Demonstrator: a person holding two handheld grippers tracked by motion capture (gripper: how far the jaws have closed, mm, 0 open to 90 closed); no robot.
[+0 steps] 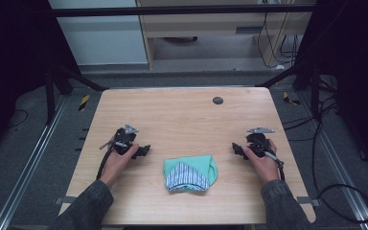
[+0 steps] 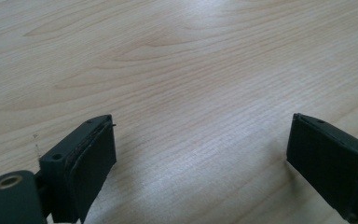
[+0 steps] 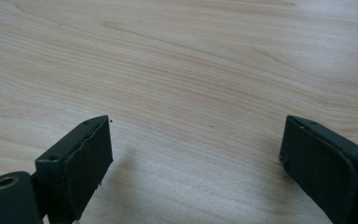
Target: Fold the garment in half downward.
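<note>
A folded garment (image 1: 190, 173), mint green with a blue-and-white striped panel, lies on the wooden table (image 1: 182, 115) near its front edge, between my two hands. My left gripper (image 1: 144, 151) rests on the table to the garment's left, open, its jaws pointing toward the cloth. My right gripper (image 1: 235, 149) rests to the garment's right, also open. In the left gripper view the left gripper (image 2: 200, 154) has its jaws wide apart over bare wood. The right gripper view has the right gripper (image 3: 193, 154) the same, jaws spread with nothing between them.
A small dark round disc (image 1: 217, 100) sits near the table's far edge. Black frame bars and cables surround the table on the floor. Cables (image 1: 345, 191) trail off to the right. The far half of the tabletop is bare wood.
</note>
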